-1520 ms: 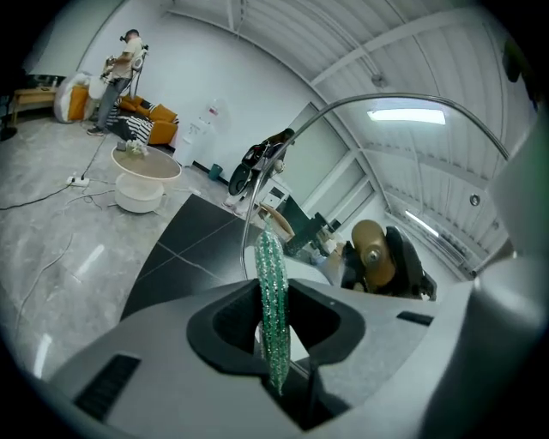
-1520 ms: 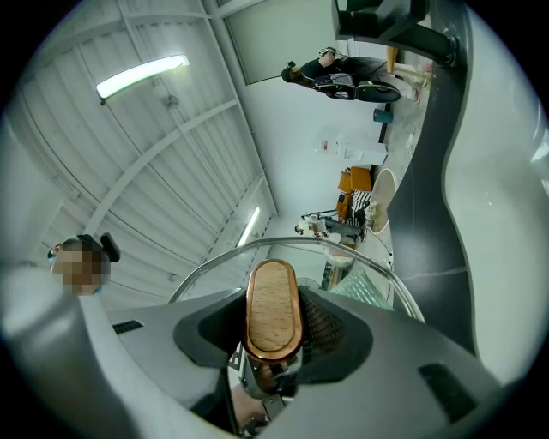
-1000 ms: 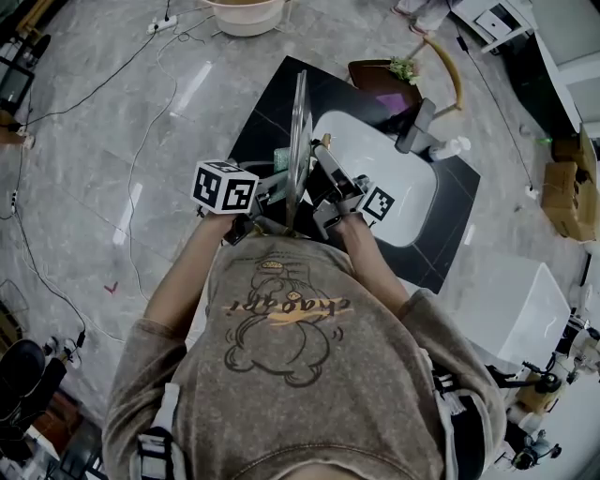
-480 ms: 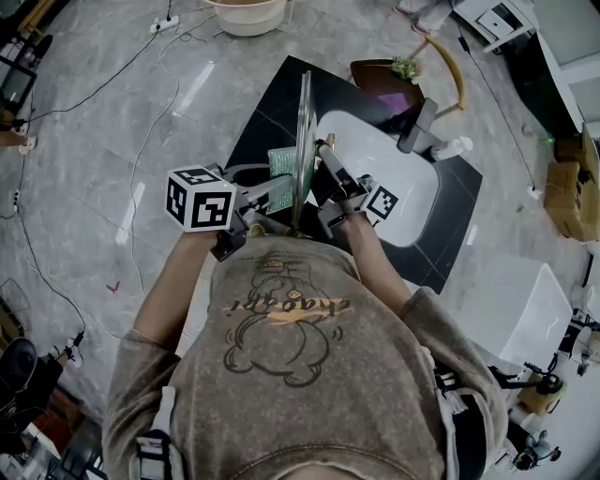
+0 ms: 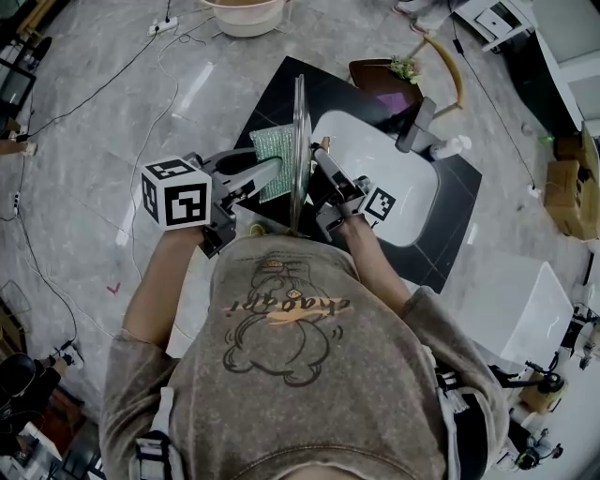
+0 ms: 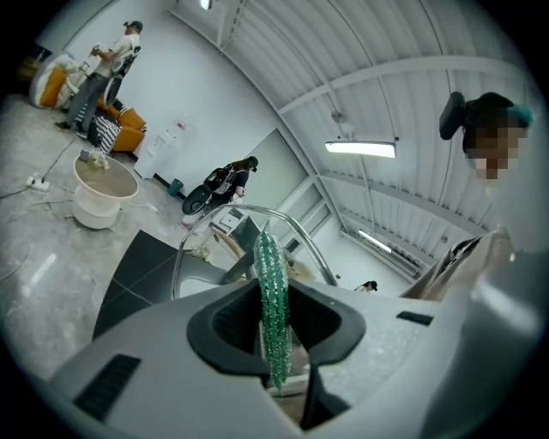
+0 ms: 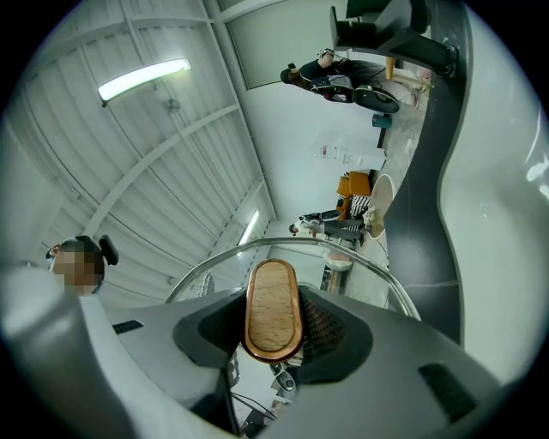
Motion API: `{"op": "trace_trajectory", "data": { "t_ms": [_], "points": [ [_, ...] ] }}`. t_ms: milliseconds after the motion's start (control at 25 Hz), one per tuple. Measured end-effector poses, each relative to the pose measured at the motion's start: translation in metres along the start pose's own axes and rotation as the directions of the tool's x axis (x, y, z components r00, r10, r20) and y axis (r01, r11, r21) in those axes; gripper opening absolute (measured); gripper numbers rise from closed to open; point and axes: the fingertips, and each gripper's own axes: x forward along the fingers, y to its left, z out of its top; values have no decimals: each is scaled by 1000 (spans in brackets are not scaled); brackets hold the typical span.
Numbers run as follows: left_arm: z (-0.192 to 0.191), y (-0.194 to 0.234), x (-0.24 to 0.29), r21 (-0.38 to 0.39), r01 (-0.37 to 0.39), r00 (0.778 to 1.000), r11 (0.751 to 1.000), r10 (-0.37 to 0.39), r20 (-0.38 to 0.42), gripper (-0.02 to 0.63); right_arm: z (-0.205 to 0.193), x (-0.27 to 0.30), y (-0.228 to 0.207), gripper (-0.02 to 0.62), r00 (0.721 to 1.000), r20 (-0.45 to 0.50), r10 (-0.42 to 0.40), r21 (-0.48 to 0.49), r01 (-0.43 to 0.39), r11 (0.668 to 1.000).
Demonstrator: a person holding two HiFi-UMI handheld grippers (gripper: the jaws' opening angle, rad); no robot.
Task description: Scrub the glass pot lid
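Note:
The glass pot lid [image 5: 298, 141] stands on edge above the black counter [image 5: 267, 98], seen as a thin upright disc. Its wooden knob [image 7: 273, 309] sits between the jaws of my right gripper [image 5: 321, 167], which is shut on it; the lid's steel rim [image 7: 300, 247] arcs behind. My left gripper [image 5: 274, 176] is shut on a green scrubbing pad [image 5: 272, 161], which lies against the lid's left face, near its upper half. In the left gripper view the pad [image 6: 273, 304] hangs edge-on between the jaws, with the lid's rim [image 6: 296, 227] just beyond.
A white sink [image 5: 403, 202] with a grey faucet [image 5: 418, 125] and a soap bottle [image 5: 452, 147] lies right of the lid. A basket with a plant [image 5: 398, 73] stands behind. A pale basin [image 5: 246, 13] and cables [image 5: 141, 112] are on the floor.
My left gripper has risen with the green pad along the lid's left face, and its marker cube has drifted left. The right gripper and the lid have stayed put.

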Motion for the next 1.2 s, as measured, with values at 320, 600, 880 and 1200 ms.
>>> {"op": "trace_trajectory", "data": {
  "t_ms": [320,600,880,1200],
  "points": [
    [-16,24,22,46,-92,994,995,94,-47,86,-2,2,5,179,1000,-4,25,22,-25,999],
    [-39,54,36,80,-180,977,980,188,-105,86,-5,1,5,179,1000,-11,24,31,-24,999],
    [-54,78,47,72,-237,960,969,245,-134,86,-8,2,11,179,999,-19,37,41,-36,998],
    [-64,106,57,42,-288,943,957,291,-161,86,-9,2,13,179,999,-23,45,36,-44,998]
  ]
}}
